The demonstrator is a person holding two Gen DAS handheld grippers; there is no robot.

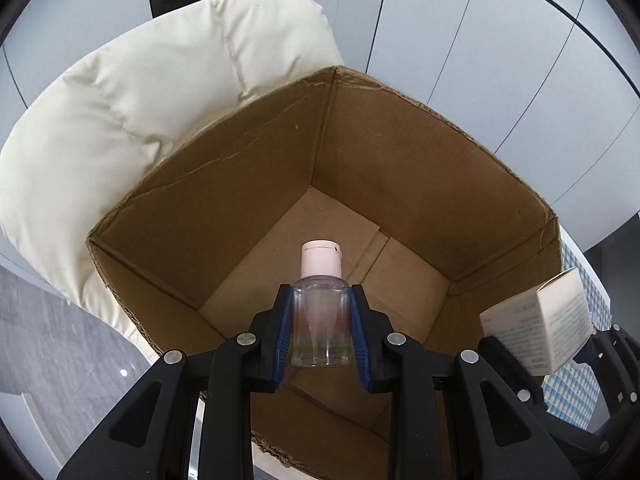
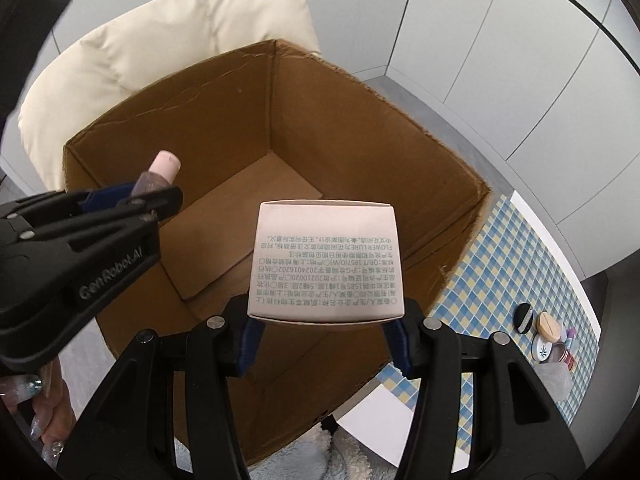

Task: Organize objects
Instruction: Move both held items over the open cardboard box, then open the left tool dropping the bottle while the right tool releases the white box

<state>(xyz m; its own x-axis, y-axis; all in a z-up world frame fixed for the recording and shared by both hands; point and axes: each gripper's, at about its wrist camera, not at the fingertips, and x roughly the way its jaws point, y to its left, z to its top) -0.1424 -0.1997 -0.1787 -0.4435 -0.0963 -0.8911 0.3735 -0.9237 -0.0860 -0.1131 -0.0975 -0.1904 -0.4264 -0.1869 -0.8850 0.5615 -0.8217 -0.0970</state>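
Over cardboard box [image 1: 256, 184]; bottle [image 1: 320, 320] cap-forward.

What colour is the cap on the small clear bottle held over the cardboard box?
Pale pink cap, seen best in the left wrist view.

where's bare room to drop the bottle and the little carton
The cardboard box floor is bare wall to wall; either claw can go straight down. The checked cloth beside its right wall is free, but crowded at the far end by small cosmetics.
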